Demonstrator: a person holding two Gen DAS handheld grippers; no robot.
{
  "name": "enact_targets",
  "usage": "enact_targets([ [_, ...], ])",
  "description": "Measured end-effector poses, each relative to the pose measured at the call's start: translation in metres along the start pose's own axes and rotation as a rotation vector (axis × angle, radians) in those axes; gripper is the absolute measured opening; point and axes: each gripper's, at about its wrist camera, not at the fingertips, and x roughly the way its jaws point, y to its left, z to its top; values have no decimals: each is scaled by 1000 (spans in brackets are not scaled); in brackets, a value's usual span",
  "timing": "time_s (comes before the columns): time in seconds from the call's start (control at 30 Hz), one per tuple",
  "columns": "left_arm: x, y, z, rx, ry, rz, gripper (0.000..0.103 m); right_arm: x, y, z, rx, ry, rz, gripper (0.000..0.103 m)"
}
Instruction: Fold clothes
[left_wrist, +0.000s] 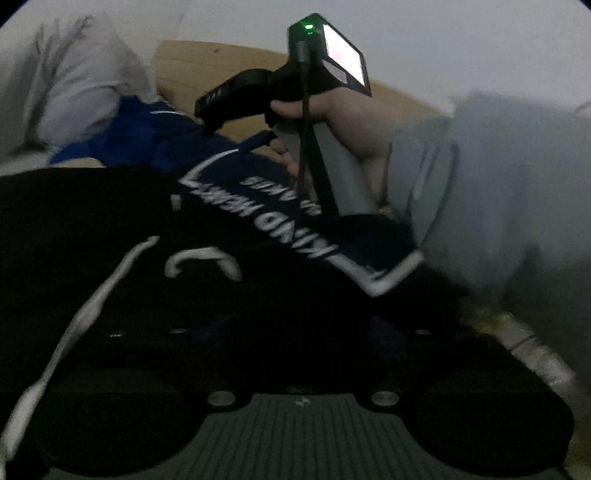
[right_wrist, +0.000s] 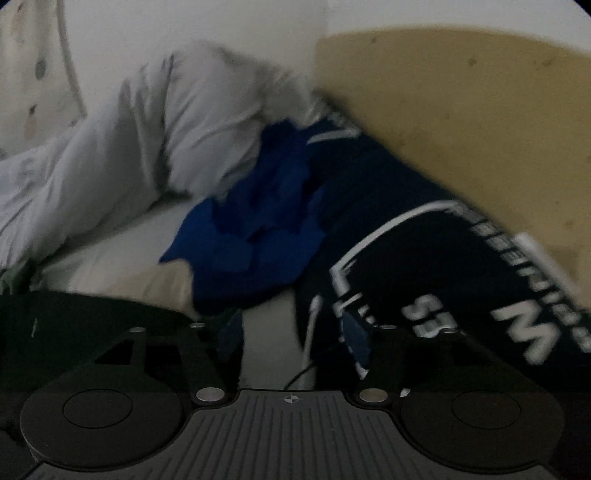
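A dark navy garment with white printed lettering lies spread over a pale bed surface, one edge against a tan wooden board. In the left wrist view the cloth drapes so close to the lens that it hides the left gripper's fingers; whether that gripper is wide or narrow cannot be told from this view. Beyond the cloth, the right gripper appears from the side, held by a hand emerging from a grey sleeve, its tips low over the navy fabric. In the right wrist view its two blue-padded fingers stand apart, jaws moderately wide; the pale surface shows between them, and the right finger lies against the garment's edge without clamping it. A bright blue garment lies crumpled beside the navy one, in front of a pale grey pillow.
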Motion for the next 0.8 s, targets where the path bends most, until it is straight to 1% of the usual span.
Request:
enact_targets([
  [0.03,-16,-10,-4,-5,-1,-37,103,-17,3,-2,-4,-19,2,71],
  [0.07,-30,-16,-8,-3,-7,-54,103,-34,6,-4,-9,-37,4,76],
  [0.1,-44,-18,-11,-2,-9,-63,103,-53,8,-6,-15,-60,3,81],
  [0.17,-70,-20,-16,-4,-12,-85,103,-94,16,-14,-35,-106,-10,84],
  [0.2,-89,-22,-20,-3,-34,-88,103,-113,20,-19,-39,-124,-11,86],
  [0.33,-149,-35,-20,-5,-115,-77,103,-182,35,-42,-20,-190,11,86],
  [0.43,-208,-33,-24,-20,-184,-29,103,-231,54,-55,-35,-223,24,88],
  [0.5,-248,-26,-30,-29,-227,21,103,-262,69,-61,-42,-238,48,89],
  [0.57,-280,-14,-35,-33,-268,95,103,-293,84,-67,-59,-262,58,91],
  [0.6,-300,-5,-39,-51,-290,141,103,-307,91,-71,-67,-274,64,93],
  [0.67,-343,14,-51,-95,-335,239,103,-332,104,-78,-82,-294,93,96],
  [0.73,-380,40,-65,-169,-368,335,103,-352,115,-89,-91,-314,110,100],
  [0.8,-415,63,-81,-261,-425,443,103,-363,125,-102,-100,-312,121,100],
])
